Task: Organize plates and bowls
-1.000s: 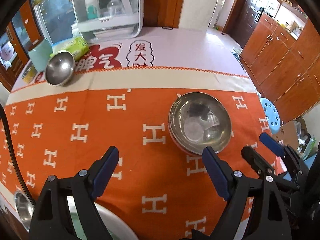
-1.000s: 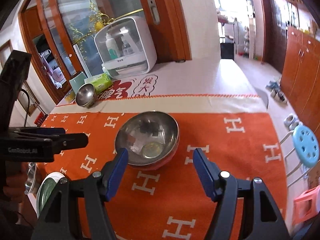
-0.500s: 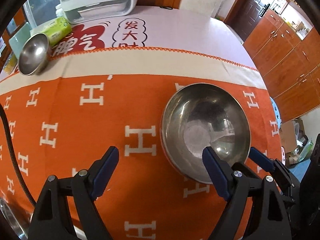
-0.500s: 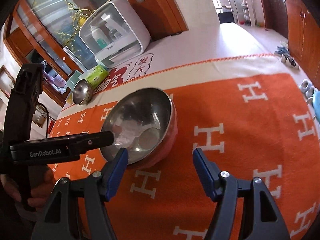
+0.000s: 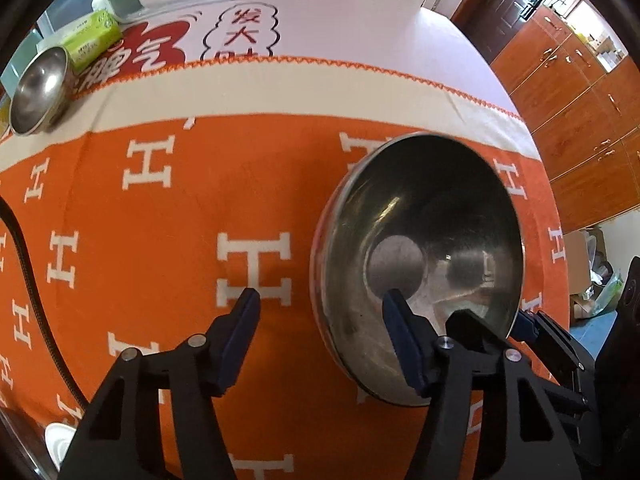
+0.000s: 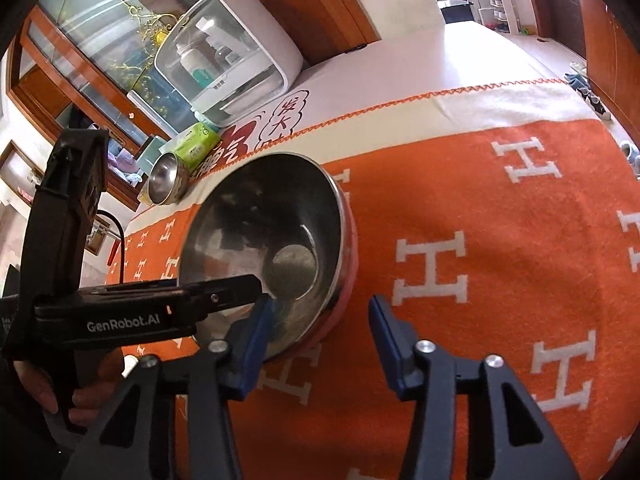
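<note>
Grippers angle steeply down at the large steel bowl (image 5: 420, 248) on the orange cloth (image 5: 160, 208). Left gripper (image 5: 320, 304) and right gripper (image 6: 320, 312) each straddle its near rim, jaws closing, pads apart.

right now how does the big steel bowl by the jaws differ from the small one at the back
The big steel bowl is much wider than the small bowl. The big one sits on the orange part of the cloth; the small one stands on the cream border beside a green packet. The big bowl shows a pinkish outer wall; the small one looks plain metal. Both are shiny, empty, mouth up.
</note>
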Demonstrator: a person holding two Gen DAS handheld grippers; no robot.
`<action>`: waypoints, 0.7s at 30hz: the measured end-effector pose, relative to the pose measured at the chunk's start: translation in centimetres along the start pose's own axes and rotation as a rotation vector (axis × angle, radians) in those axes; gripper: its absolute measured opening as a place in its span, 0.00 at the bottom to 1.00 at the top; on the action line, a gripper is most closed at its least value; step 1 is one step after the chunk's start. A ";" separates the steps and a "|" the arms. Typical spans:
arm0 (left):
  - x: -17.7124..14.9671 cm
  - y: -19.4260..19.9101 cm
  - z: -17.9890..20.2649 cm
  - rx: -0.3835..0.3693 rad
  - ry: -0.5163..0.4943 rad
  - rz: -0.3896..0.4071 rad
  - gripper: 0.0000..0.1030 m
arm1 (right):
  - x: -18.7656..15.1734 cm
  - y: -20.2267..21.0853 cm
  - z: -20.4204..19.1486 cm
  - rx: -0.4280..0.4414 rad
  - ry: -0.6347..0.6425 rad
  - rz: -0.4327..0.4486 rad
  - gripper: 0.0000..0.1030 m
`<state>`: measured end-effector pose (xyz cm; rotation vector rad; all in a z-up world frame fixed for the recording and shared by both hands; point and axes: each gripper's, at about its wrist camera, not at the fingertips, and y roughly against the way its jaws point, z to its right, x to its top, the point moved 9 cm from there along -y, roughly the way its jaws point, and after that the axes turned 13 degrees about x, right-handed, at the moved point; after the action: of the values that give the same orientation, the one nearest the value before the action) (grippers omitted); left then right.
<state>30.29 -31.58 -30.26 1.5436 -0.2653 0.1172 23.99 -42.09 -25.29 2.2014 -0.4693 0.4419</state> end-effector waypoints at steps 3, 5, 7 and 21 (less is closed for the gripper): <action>-0.4 -0.2 0.3 -0.010 0.003 -0.016 0.47 | -0.2 -0.2 0.3 -0.006 -0.017 -0.014 0.35; -0.6 -0.1 0.5 -0.010 0.001 -0.015 0.42 | -0.2 -0.1 0.3 -0.006 -0.018 -0.014 0.31; -0.8 0.1 0.8 -0.020 -0.001 -0.014 0.36 | -0.2 0.0 0.2 -0.008 -0.014 -0.015 0.27; -2.9 0.8 1.7 -0.056 0.024 -0.058 0.22 | -1.0 1.3 0.4 -0.062 -0.041 -0.031 0.14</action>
<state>27.13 -33.00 -30.15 1.4916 -0.2028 0.0814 22.56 -43.04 -25.15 2.1585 -0.4641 0.3614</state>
